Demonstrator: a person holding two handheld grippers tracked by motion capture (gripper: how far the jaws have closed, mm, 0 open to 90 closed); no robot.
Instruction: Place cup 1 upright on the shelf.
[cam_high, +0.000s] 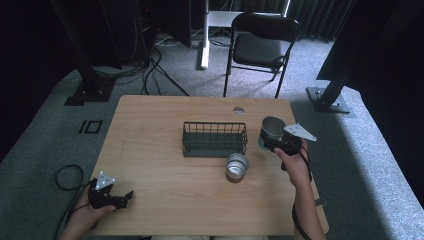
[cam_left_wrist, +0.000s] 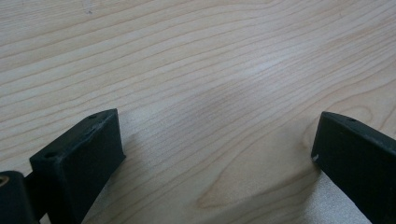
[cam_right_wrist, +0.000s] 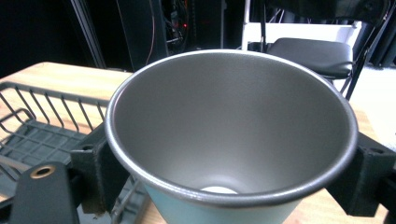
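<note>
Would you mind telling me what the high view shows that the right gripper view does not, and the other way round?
High view alone: the left gripper open low over the table, a second metal cup standing in front of the wire basket, and the person's hands. Right gripper view alone: the inside of the held cup down to its pale bottom, and the two jaws pressed against its sides. Both share the right gripper holding that cup beside the basket, the wooden table and the black folding chair behind.

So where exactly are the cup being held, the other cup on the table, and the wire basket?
held cup (cam_right_wrist: 233, 135), right gripper view, inner wall.
standing cup (cam_high: 237, 167), high view, its rim and side.
wire basket (cam_high: 215, 146), high view, front wall.
</note>
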